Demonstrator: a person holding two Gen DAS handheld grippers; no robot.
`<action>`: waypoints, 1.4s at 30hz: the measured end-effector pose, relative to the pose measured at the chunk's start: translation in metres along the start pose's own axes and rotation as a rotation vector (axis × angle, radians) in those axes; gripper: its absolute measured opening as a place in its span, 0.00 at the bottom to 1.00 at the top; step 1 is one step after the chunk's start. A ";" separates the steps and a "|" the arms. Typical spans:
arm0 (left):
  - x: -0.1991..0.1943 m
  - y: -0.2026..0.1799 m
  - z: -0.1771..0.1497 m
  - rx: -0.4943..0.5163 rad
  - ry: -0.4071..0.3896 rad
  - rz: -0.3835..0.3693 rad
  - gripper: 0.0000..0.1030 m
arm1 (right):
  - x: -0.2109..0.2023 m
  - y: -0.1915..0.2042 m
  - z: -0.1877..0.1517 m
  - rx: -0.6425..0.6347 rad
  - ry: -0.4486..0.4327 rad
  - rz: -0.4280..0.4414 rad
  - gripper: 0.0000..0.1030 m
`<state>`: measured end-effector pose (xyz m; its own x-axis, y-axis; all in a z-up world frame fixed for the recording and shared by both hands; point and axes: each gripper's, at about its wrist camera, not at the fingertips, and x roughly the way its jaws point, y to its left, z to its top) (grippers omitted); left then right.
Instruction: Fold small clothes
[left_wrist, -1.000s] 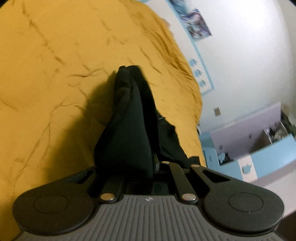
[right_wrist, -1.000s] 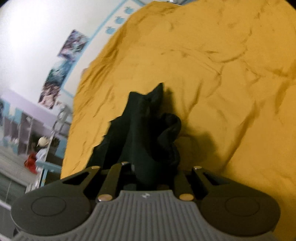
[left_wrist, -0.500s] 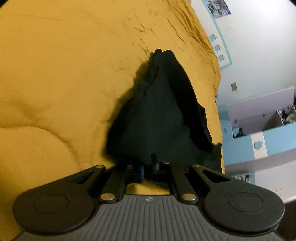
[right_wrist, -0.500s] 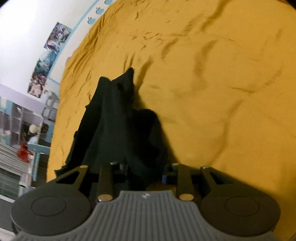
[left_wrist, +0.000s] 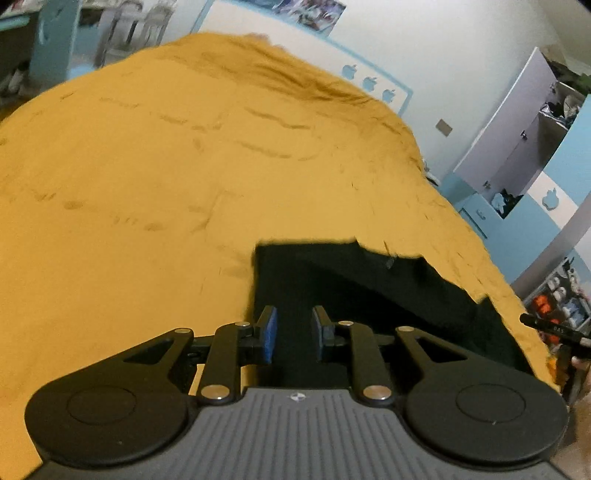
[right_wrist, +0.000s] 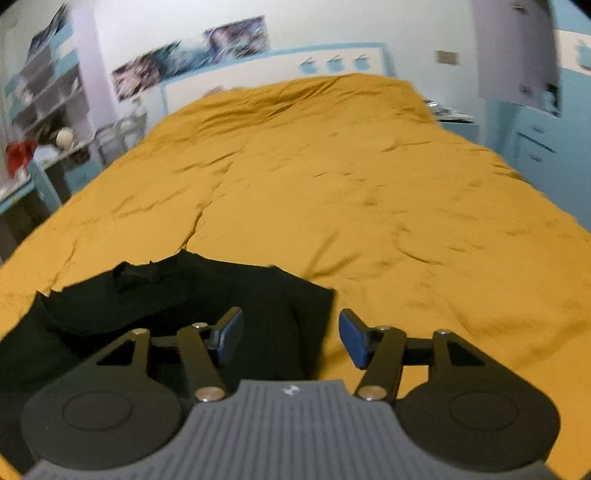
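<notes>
Black garment (left_wrist: 369, 295) is lying flat near the mustard bed's (right_wrist: 369, 184) edge; left tool (left_wrist: 294, 334) and right tool (right_wrist: 290, 338), jaws just opening, are gripping nothing, probably releasing it after a fold.

Garment (left_wrist: 369, 295) flat on bed cover (left_wrist: 147, 166), near edge; shelves (right_wrist: 44, 85) left of bed.

From my feed I see a bed under a wrinkled mustard-yellow cover (right_wrist: 332, 177) filling most of the room. A white wall (right_wrist: 166, 29) behind carries posters (right_wrist: 192, 51) (blurred). Shelves (right_wrist: 44, 92) stand to the left, and blue-and-white cabinets (left_wrist: 535, 177) to the right.
</notes>
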<state>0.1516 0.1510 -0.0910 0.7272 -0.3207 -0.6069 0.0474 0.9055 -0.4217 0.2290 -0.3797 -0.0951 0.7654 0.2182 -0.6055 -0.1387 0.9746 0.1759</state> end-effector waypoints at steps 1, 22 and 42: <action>0.014 0.002 0.003 0.010 -0.014 -0.003 0.23 | 0.017 0.001 0.006 -0.011 0.017 0.000 0.53; 0.071 0.010 0.013 0.104 -0.041 -0.009 0.04 | 0.097 0.006 0.018 0.019 0.064 0.027 0.06; 0.065 0.014 0.020 0.069 0.001 0.156 0.22 | 0.081 -0.013 0.006 0.152 -0.036 -0.244 0.49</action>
<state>0.2134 0.1484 -0.1232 0.7289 -0.1747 -0.6619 -0.0193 0.9613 -0.2749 0.2964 -0.3747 -0.1416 0.7866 -0.0262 -0.6170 0.1460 0.9787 0.1446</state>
